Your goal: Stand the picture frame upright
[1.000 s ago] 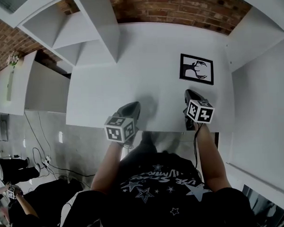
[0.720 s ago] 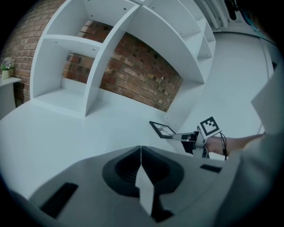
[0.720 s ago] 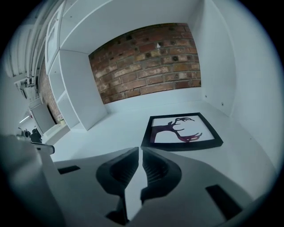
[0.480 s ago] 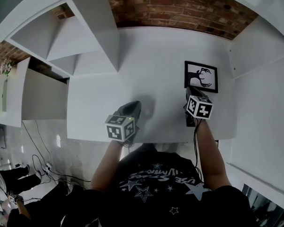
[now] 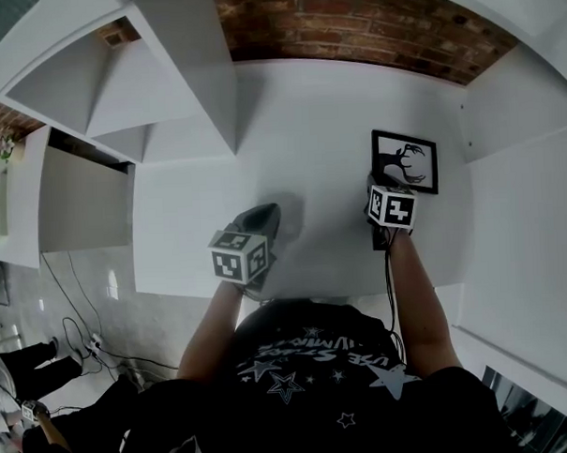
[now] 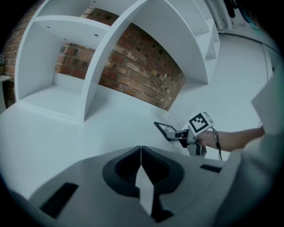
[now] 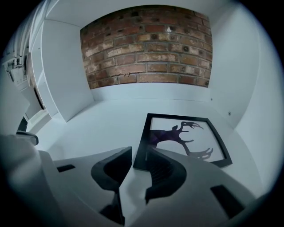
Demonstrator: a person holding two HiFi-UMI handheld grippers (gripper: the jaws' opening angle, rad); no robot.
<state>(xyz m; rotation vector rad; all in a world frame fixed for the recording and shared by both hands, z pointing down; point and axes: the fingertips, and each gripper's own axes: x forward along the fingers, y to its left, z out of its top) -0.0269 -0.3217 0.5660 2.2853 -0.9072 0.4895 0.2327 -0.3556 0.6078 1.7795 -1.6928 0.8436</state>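
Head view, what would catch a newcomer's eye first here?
The black picture frame with a deer silhouette, lying flat on the white table at the right. The right gripper points at its near corner; its jaws have just been opening, and the corner shows in the gap, ungripped. Behind runs a red brick wall.

Dim, even, cool light with soft shadows, strong fisheye bending and dark corners.

Nothing legible: the print on the person's shirt is too blurred to read.
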